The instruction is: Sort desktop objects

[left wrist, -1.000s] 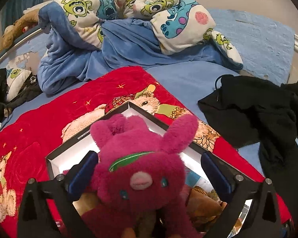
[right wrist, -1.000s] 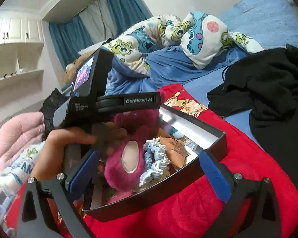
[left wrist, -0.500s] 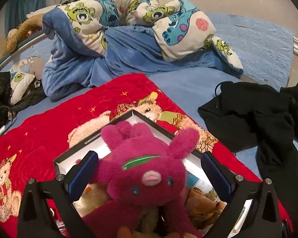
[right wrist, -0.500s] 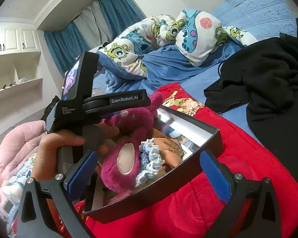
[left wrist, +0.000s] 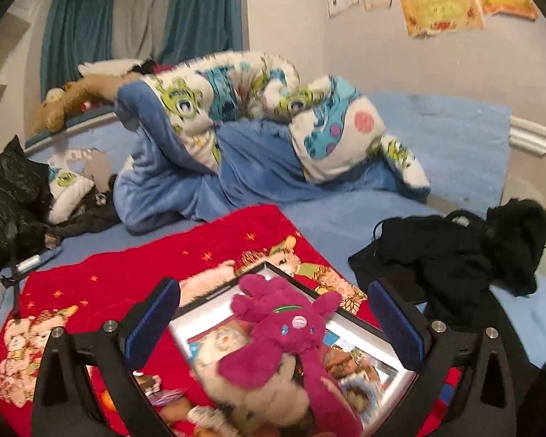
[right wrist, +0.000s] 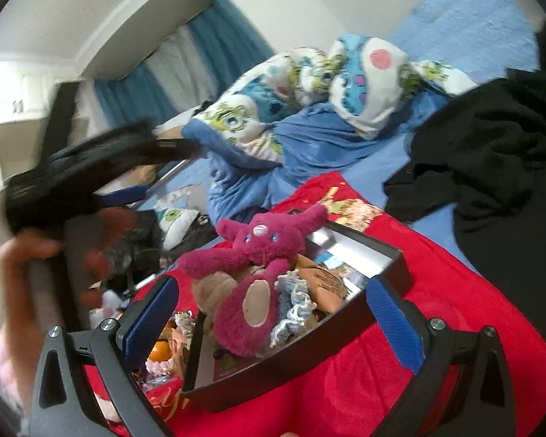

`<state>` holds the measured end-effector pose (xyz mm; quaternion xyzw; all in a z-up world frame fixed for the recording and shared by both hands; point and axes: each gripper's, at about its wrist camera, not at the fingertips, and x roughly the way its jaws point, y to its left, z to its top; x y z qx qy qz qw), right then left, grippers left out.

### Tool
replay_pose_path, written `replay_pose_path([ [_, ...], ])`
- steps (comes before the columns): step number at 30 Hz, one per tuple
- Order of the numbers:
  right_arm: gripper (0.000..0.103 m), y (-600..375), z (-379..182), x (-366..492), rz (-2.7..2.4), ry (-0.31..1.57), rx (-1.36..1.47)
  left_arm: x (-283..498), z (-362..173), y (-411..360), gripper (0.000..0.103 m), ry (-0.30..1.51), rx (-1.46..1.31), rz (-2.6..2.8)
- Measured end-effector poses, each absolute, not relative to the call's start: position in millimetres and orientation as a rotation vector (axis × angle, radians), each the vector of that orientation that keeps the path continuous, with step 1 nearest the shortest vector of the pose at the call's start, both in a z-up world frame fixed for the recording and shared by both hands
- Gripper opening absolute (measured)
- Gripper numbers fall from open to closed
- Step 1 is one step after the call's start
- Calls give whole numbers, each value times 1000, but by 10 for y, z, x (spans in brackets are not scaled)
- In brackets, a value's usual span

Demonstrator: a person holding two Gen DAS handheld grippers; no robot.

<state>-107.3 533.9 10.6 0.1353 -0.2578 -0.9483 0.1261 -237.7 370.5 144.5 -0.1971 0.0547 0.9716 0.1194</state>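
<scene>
A magenta plush rabbit [left wrist: 284,331] lies face up on the heap inside a black-rimmed box [left wrist: 262,267] on a red blanket [left wrist: 102,280]. My left gripper [left wrist: 273,291] hovers above it, open, and touches nothing. In the right wrist view the same plush rabbit [right wrist: 258,255] sprawls over a tan plush [right wrist: 211,291], a pale blue frilly cloth [right wrist: 295,298] and a brown packet [right wrist: 320,280] in the box [right wrist: 309,349]. My right gripper [right wrist: 273,287] is open just in front of the box's near wall. The left gripper's body [right wrist: 91,171] shows blurred at upper left, held by a hand [right wrist: 18,273].
An orange [right wrist: 160,351] and small wrappers lie outside the box's left side. Black clothes [left wrist: 455,255] are piled to the right on the blue sheet. A cartoon-print duvet [left wrist: 254,109] is bunched behind, and a black bag [left wrist: 14,196] sits at far left.
The left gripper has risen and drawn back from the plush rabbit, which now lies lower in the box, clear of the fingers. The right gripper has stayed by the box wall.
</scene>
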Motion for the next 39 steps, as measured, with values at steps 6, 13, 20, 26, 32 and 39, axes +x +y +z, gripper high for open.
replay_pose_path([
  [6,103,4992,616,-588,-2755,-538,349,-1410,1926,3327,103,171,-447,2950],
  [13,103,4557,1214,391,-2976,-308,233,-196,2239,2802,103,13,-360,3031],
  [20,103,4276,1120,1081,-3150,-190,161,809,1774,2343,103,3,-363,3084],
  [26,103,4087,1068,1228,-3174,-117,154,1156,1456,1988,103,-30,-386,3075],
  [32,103,3907,962,1104,-3184,-64,270,1259,1328,1512,103,-224,-492,3042],
  [39,103,3806,963,1065,-3207,-61,211,1372,1420,1319,103,-206,-450,3067],
])
